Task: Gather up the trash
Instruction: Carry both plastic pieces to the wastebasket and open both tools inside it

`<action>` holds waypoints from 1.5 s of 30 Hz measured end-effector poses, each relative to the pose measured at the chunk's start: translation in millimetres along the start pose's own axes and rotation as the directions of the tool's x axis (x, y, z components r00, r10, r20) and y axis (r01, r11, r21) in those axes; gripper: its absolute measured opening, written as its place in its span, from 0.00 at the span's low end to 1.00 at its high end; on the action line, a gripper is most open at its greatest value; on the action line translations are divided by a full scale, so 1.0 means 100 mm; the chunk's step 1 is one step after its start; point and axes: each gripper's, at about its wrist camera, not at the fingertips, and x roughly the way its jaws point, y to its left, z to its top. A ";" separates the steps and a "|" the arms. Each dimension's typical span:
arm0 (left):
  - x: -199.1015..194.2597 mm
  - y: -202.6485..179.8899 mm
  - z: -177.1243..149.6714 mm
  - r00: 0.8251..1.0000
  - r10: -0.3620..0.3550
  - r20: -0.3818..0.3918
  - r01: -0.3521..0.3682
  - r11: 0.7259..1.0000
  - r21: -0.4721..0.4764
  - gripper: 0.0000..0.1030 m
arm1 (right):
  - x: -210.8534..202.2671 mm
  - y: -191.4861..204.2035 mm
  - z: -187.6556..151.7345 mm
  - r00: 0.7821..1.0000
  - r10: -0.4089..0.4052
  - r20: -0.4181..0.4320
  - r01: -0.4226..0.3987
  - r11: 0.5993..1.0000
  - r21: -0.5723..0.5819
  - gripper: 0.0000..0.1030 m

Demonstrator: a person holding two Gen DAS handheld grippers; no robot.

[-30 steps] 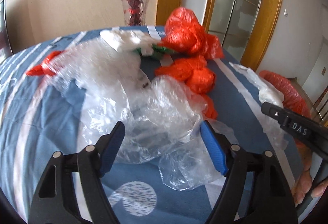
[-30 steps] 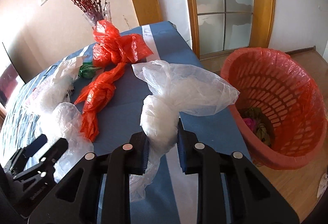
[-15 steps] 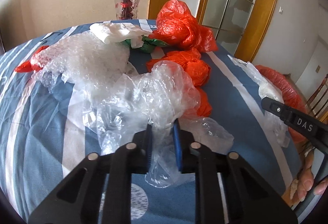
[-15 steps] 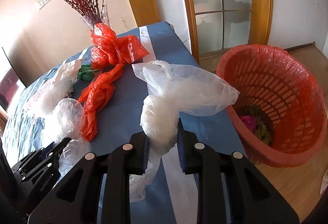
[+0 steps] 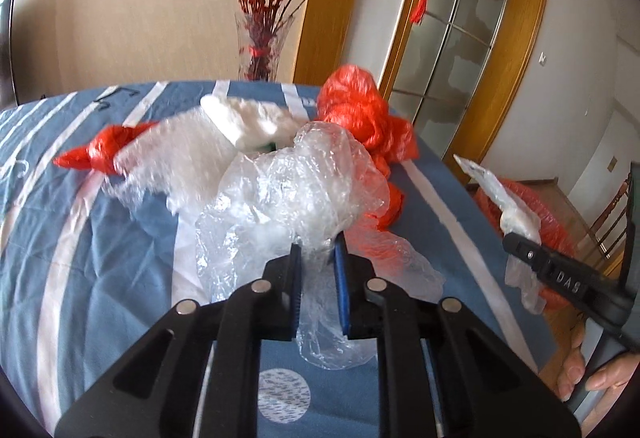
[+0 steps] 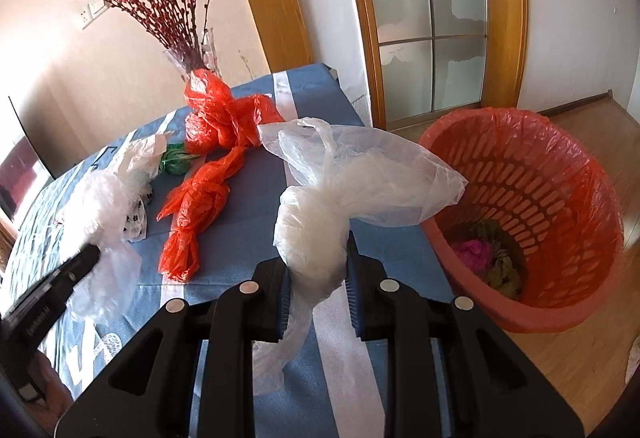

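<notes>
My left gripper (image 5: 317, 258) is shut on a crumpled clear plastic bag (image 5: 296, 189) and holds it above the blue striped table (image 5: 80, 238). My right gripper (image 6: 316, 270) is shut on a white plastic bag (image 6: 352, 181), held over the table's right edge beside the red trash basket (image 6: 560, 165). The basket stands on the floor with some trash inside. On the table lie red bags (image 6: 216, 113) (image 6: 192, 213), a white bag (image 6: 104, 197) and a green scrap (image 6: 174, 161). The right gripper also shows in the left wrist view (image 5: 560, 274).
A glass vase (image 5: 260, 45) with red branches stands at the table's far edge. A wood-framed glass door (image 6: 424, 13) is behind the basket. A wooden chair (image 5: 616, 213) is at the far right. The floor (image 6: 580, 358) is wooden.
My left gripper closed on the clear bag and lifted it off the table. My right gripper raised the white bag slightly while staying beside the basket.
</notes>
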 end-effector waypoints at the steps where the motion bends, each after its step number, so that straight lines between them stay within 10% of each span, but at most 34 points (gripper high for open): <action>1: -0.02 -0.02 0.03 1.000 -0.003 0.007 0.003 1.000 0.003 0.15 | -0.02 -0.01 0.00 1.000 -0.002 0.005 0.002 1.000 -0.001 0.23; 27: 0.23 -1.29 0.27 0.982 -0.187 -0.014 0.186 0.965 0.183 0.15 | -0.41 -0.86 0.04 0.986 -0.128 0.103 0.118 0.988 0.100 0.23; 45: 0.83 -2.28 0.25 0.926 -0.344 -0.155 0.372 0.902 0.221 0.15 | -0.46 -1.77 0.17 0.975 -0.189 0.118 0.149 0.946 0.287 0.23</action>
